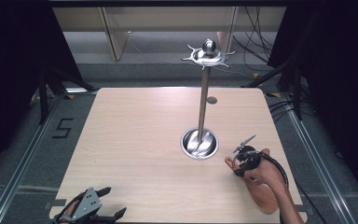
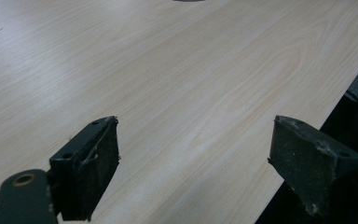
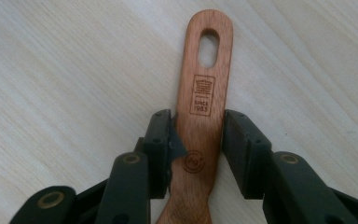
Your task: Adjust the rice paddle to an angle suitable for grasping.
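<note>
A brown wooden spatula (image 3: 206, 74) lies flat on the pale table, its handle end pierced by an oval hole and stamped with a small logo. My right gripper (image 3: 198, 123) is shut on that handle, one pad pressing each edge. From the high view the right gripper (image 1: 240, 159) is at the table's right front, and the spatula's broad blade (image 1: 264, 195) lies toward the person under the hand. My left gripper (image 1: 115, 201) rests at the front left edge, open and empty. In its own view the left gripper (image 2: 196, 135) has bare wood between the pads.
A tall metal stand rises from a round steel base dish (image 1: 199, 143) right of centre, topped by a hooked ring with a ball (image 1: 208, 54). A small dark round spot (image 1: 211, 100) marks the table behind it. Cables lie on the floor at the back right.
</note>
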`<state>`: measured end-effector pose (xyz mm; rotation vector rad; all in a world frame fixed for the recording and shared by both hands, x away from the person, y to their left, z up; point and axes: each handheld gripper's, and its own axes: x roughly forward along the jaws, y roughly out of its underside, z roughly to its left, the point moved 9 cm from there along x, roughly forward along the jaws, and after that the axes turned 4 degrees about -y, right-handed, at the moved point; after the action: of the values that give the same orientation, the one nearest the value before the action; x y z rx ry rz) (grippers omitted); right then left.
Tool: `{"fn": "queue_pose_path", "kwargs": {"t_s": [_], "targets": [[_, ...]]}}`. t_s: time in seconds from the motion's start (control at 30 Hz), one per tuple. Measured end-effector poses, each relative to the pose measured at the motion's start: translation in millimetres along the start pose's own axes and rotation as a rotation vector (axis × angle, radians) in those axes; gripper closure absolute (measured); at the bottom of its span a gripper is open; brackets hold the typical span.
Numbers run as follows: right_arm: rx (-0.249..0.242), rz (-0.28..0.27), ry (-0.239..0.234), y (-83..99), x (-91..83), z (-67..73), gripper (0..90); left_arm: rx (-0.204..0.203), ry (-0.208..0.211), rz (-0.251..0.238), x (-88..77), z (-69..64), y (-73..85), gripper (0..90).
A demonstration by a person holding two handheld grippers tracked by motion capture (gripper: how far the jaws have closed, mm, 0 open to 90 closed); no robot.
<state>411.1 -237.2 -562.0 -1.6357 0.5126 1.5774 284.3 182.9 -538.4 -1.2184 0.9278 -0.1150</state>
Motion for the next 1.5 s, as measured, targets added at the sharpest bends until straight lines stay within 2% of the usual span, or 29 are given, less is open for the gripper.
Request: {"fn": "queue_pose_path", "kwargs": {"t_s": [0.03,0.07,0.13,0.17,0.2,0.3,0.37,0.4,0.5,0.6,0.63,0.67,0.73,0.77,0.83,0.9,0.97,1.0,1.03,1.07,1.1,1.13,1.17,1.2,1.3,1.37,1.4,1.47,1.5], "targets": [[0.0,0.0,0.0,0.0,0.0,0.0,63.9,0.0,0.0,0.0,0.0,0.0,0.0,15.1],[-0.016,0.004,-0.01,-1.4,0.3,-0.6,64.0,0.019,-0.008,0.013,-0.3,2.3,1.4,15.1],[-0.026,0.008,-0.005,-2.0,0.1,-1.9,64.0,0.02,-0.005,0.02,-0.8,2.1,1.8,15.1],[-0.003,0.032,-0.011,-1.0,-0.1,0.9,63.9,0.0,-0.001,-0.003,0.0,-0.6,-0.2,15.1],[-0.048,0.018,0.014,-3.7,0.5,-4.6,63.8,0.024,0.001,-0.006,0.0,0.5,-0.8,15.1],[-0.041,0.035,0.01,-4.0,1.0,-4.2,63.7,0.007,-0.002,0.0,0.1,0.0,0.1,15.1],[-0.041,0.055,0.009,-4.8,1.2,-3.0,63.7,0.035,0.002,-0.003,0.4,1.0,-0.6,15.1],[-0.057,0.059,0.014,-5.6,1.3,-4.1,63.7,0.032,0.004,-0.001,0.5,0.7,-0.4,15.1],[-0.053,0.082,0.02,-5.5,1.1,-3.6,64.5,0.028,0.007,-0.002,0.4,0.0,-0.3,15.1],[-0.077,0.11,0.031,-5.0,0.8,-5.2,66.3,0.035,0.0,-0.003,0.1,1.0,-0.7,15.1],[-0.063,0.122,0.033,-4.3,0.4,-3.7,66.3,0.033,0.0,-0.003,0.2,1.1,-0.7,15.1],[-0.089,0.13,0.033,-3.5,0.6,-5.6,66.3,0.0,0.002,0.001,0.4,-0.6,0.3,15.1],[-0.071,0.142,0.038,-1.4,-0.4,-4.1,66.3,0.017,-0.002,-0.006,0.6,0.0,-0.5,15.1],[-0.08,0.148,0.039,-0.7,-0.8,-4.5,66.4,0.036,-0.001,-0.007,0.5,0.8,-1.0,15.1],[-0.079,0.151,0.046,-0.5,-1.5,-5.1,66.3,0.036,0.001,-0.008,0.7,0.7,-1.0,15.1],[-0.101,0.147,0.05,0.1,-1.5,-7.2,66.4,0.033,0.003,-0.002,0.3,0.7,-0.5,15.1],[-0.091,0.147,0.047,0.8,-1.4,-5.8,66.4,0.032,0.004,-0.003,0.7,0.9,-0.6,15.1],[-0.095,0.148,0.047,2.5,-2.2,-7.2,66.4,-0.004,0.004,-0.01,1.8,-1.1,-0.4,15.1],[-0.084,0.143,0.068,3.0,-1.8,-8.8,66.4,-0.004,0.004,-0.01,1.8,-1.1,-0.4,15.1],[-0.084,0.143,0.068,3.0,-1.8,-8.8,66.4,-0.006,0.005,-0.006,1.6,-1.4,0.0,15.1],[-0.136,0.142,0.084,2.7,-3.5,-14.6,66.4,-0.002,0.01,0.005,0.8,-1.7,0.5,15.1],[-0.096,0.135,0.064,2.8,-5.9,-7.0,66.4,0.03,0.004,-0.013,1.6,0.2,-1.7,15.1],[-0.096,0.135,0.064,2.8,-5.9,-7.0,66.4,0.03,0.004,-0.013,1.6,0.2,-1.7,15.1],[-0.122,0.112,0.073,0.6,-9.5,-9.6,66.4,-0.005,0.006,-0.006,1.9,-1.5,-0.6,15.1],[-0.123,0.093,0.081,-0.9,-13.9,-10.0,66.4,-0.003,0.007,0.0,1.0,-1.6,0.0,15.1],[-0.118,0.055,0.074,-3.1,-19.9,-9.0,66.4,0.036,-0.001,-0.004,0.6,1.4,-1.0,15.1],[-0.108,0.031,0.06,-4.5,-22.3,-7.2,66.5,0.003,-0.003,-0.001,0.7,-0.3,-0.2,15.1],[-0.112,-0.012,0.056,-6.3,-30.7,-7.5,66.4,0.0,-0.002,0.0,0.4,-0.4,-0.1,15.1],[-0.112,-0.012,0.056,-6.3,-30.7,-7.5,66.4,0.0,-0.002,0.0,0.4,-0.4,-0.1,15.1]]}}
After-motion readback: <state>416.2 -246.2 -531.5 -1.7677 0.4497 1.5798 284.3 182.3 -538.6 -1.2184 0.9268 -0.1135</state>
